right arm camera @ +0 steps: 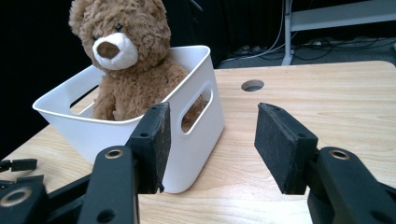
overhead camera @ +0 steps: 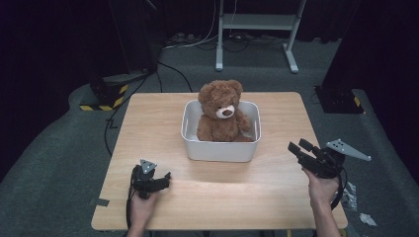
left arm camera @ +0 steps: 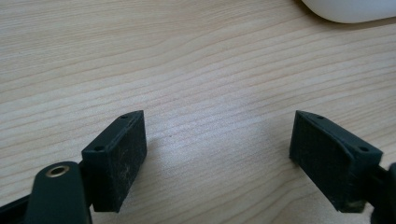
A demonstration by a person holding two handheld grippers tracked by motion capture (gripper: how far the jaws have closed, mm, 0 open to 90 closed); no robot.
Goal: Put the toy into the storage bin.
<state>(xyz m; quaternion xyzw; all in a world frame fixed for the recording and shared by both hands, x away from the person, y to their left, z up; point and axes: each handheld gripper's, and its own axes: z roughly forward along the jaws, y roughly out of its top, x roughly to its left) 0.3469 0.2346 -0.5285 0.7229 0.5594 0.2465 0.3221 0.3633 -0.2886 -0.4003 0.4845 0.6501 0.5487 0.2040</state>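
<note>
A brown teddy bear (overhead camera: 221,112) sits upright in a white bin (overhead camera: 221,148) that stands just past the middle of the wooden surface (overhead camera: 148,128), toward twelve o'clock in the high view. The bear's head and shoulders rise above the rim, and its muzzle faces the person's side.

The left gripper (overhead camera: 157,182) lies low at about seven o'clock from the bin, held in the left hand (overhead camera: 142,207) near the front edge. In the left gripper view its fingers (left arm camera: 116,156) stand wide apart over bare wood with nothing between them, and a rounded corner of the bin (left arm camera: 350,11) shows at one o'clock, well apart from them.

The right gripper (overhead camera: 301,148) is raised at about four o'clock from the bin, held in the right hand (overhead camera: 322,190), and points toward the bin's near right side. In the right gripper view its fingers (right arm camera: 280,144) are partly open and hold nothing; the bin (right arm camera: 196,130) with its handle slot lies just ahead at eleven o'clock, and the bear (right arm camera: 126,60) sits inside it. The fingers are near the bin, not touching it.
</note>
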